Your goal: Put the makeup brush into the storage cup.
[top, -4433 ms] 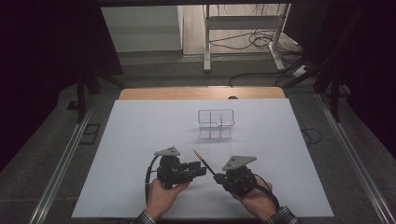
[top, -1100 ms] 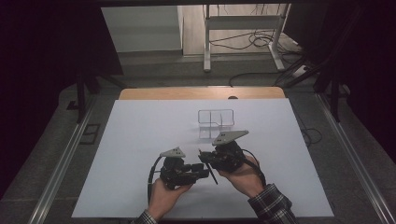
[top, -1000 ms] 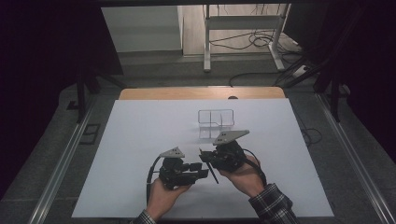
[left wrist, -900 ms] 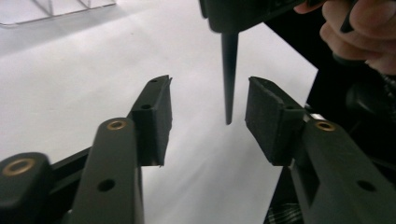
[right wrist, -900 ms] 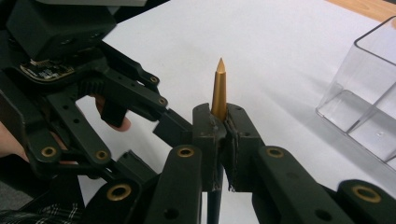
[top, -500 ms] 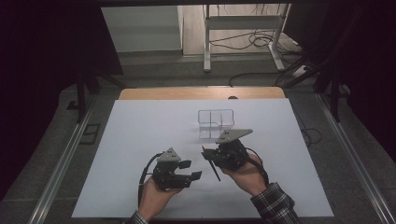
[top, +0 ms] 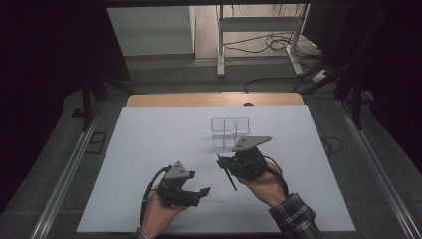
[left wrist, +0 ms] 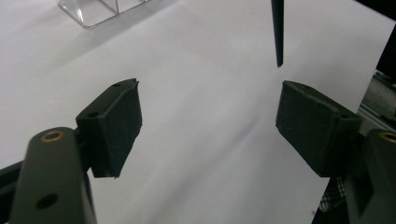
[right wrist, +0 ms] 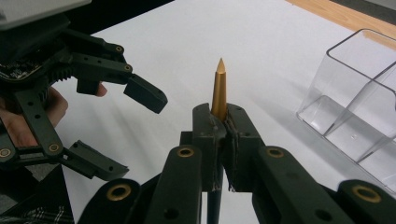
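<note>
Beyond the hand-held grippers, clear divided box (top: 230, 130), its compartments bare; right hand-held gripper (right wrist: 219, 123) clenched on pen (right wrist: 219, 87), left hand-held gripper (top: 203, 191) released.

Both matte black two-jaw grippers (top: 205, 191) (top: 219, 160) bore brass-ringed pivots, grey triangular plates, trailing black cables; one plaid flannel sleeve (top: 294, 219) showed.

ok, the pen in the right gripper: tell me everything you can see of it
The pen is slim, with a gold tapered tip and a dark barrel. The right gripper is shut on it just behind the gold section, tip sticking out past the jaws. In the high view the barrel slants down toward the person, over the white table. Nothing else touches it; the left gripper is open and apart from it.
</note>
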{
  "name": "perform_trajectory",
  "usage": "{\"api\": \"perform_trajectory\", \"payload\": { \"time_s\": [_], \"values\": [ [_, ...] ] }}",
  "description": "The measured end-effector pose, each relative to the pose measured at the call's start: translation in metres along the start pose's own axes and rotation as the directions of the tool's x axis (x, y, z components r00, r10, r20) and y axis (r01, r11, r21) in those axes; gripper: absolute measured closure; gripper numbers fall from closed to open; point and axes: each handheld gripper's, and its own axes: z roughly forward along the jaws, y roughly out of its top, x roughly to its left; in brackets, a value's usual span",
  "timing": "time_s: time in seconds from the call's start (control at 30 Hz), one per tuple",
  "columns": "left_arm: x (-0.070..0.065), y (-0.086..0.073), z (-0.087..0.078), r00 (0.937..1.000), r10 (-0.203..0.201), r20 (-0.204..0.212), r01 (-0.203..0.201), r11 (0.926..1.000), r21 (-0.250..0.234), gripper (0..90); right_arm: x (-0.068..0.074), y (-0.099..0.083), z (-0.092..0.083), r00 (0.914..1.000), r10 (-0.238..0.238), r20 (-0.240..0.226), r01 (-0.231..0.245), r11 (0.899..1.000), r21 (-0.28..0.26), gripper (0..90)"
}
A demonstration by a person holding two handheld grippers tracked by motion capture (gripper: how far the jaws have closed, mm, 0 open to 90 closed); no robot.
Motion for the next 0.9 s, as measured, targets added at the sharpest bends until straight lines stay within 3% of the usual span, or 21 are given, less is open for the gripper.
{"api": "perform_trajectory", "payload": {
  "time_s": [0.27, 0.37, 0.57, 0.9],
  "values": [
    [0.0, -0.005, -0.008, 0.998, 0.031, -0.054, -0.029, 0.999, 0.034, 14.1, -0.002, 0.002, -0.001, 0.9999, -0.011, 0.005, 0.011, 1.0, -0.006, 83.0],
    [0.004, -0.009, -0.014, 0.9963, 0.014, -0.084, -0.011, 0.9991, 0.042, 9.8, -0.004, 0.004, 0.0, 0.9999, -0.01, 0.007, 0.01, 1.0, -0.011, 83.0],
    [0.009, -0.016, -0.023, 0.9946, -0.011, -0.103, 0.015, 0.9991, 0.039, 6.8, -0.006, 0.008, 0.0, 0.9999, -0.011, 0.011, 0.011, 1.0, -0.021, 83.1],
    [0.011, -0.025, -0.03, 0.9913, -0.015, -0.131, 0.021, 0.9987, 0.046, 3.8, -0.011, 0.017, 0.001, 0.9998, -0.005, 0.019, 0.005, 0.999, -0.037, 83.1]
  ]
}}
